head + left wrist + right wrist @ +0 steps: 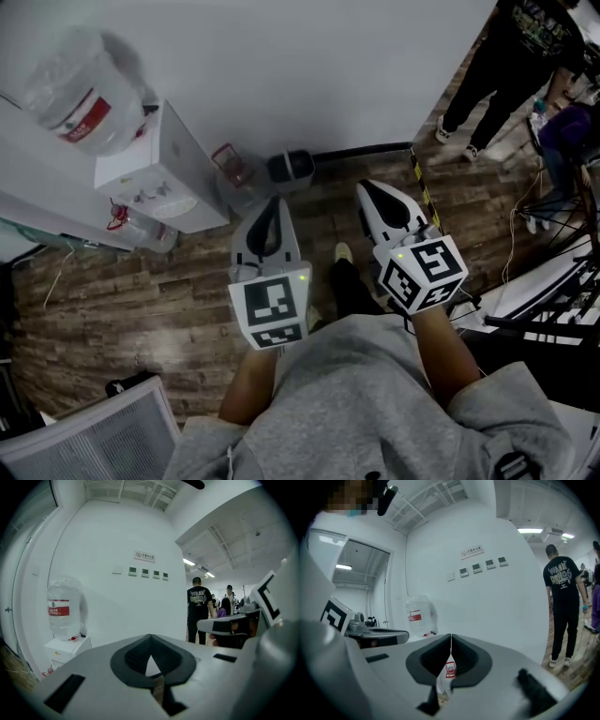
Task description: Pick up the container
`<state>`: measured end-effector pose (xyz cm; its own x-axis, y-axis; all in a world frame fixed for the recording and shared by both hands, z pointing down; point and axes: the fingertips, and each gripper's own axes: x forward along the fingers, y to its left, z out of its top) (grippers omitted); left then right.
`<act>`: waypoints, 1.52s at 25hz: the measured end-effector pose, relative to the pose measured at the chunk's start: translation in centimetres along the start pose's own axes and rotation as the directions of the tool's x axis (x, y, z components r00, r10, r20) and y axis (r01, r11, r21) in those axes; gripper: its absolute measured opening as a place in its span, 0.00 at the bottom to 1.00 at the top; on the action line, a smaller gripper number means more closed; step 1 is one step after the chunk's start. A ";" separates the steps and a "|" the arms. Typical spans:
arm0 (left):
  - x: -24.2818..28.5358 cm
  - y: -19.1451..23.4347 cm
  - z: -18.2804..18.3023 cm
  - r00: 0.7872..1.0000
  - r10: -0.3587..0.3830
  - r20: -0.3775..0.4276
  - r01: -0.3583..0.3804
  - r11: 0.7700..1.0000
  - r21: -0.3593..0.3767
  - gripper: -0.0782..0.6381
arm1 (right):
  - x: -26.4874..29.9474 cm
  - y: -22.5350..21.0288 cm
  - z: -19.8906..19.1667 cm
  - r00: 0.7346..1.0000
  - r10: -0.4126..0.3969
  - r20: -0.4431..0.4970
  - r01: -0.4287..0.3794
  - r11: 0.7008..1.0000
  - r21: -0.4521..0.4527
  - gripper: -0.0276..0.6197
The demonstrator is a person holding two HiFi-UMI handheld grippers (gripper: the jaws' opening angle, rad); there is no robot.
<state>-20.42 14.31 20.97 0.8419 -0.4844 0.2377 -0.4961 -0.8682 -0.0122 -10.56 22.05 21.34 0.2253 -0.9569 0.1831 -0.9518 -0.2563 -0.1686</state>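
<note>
Both tools are shut tip to tip on nothing: your left tool (271, 204) and right tool (368, 189) hang above the brown wooden floor (141, 300). The likeliest task thing, a clear plastic container with a red label (231, 171), stands on that floor at the left tool's 11 o'clock, between the white water dispenser (155, 173) and a small black bin (291, 169). Arrive closed and you will shove it over; open late and a jaw may strike the dispenser.

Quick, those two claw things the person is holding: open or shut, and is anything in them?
Left gripper: closed, holding nothing.
Right gripper: closed, holding nothing.
</note>
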 end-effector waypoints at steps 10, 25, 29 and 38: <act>6.7 0.6 0.4 0.999 0.027 -0.038 -0.027 1.000 0.008 0.13 | 5.2 -4.5 0.2 1.000 0.013 -0.019 -0.013 1.000 -0.006 0.09; 20.9 1.1 2.1 0.992 0.081 -0.101 -0.081 0.997 0.004 0.13 | 14.9 -16.3 2.5 0.998 0.027 -0.065 -0.027 1.000 0.003 0.09; 23.2 0.7 2.3 0.987 0.105 -0.120 -0.105 0.994 0.006 0.13 | 16.2 -19.0 2.8 0.997 0.033 -0.075 -0.032 0.999 0.015 0.09; 27.1 0.0 3.3 0.981 0.142 -0.133 -0.141 0.990 0.023 0.13 | 19.1 -22.4 3.3 0.994 0.076 -0.084 -0.075 0.997 0.026 0.09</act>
<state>3.07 0.85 24.24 0.7269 -0.5844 0.3607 -0.6046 -0.7937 -0.0676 15.73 9.08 25.45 0.1336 -0.9588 0.2506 -0.9603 -0.1877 -0.2064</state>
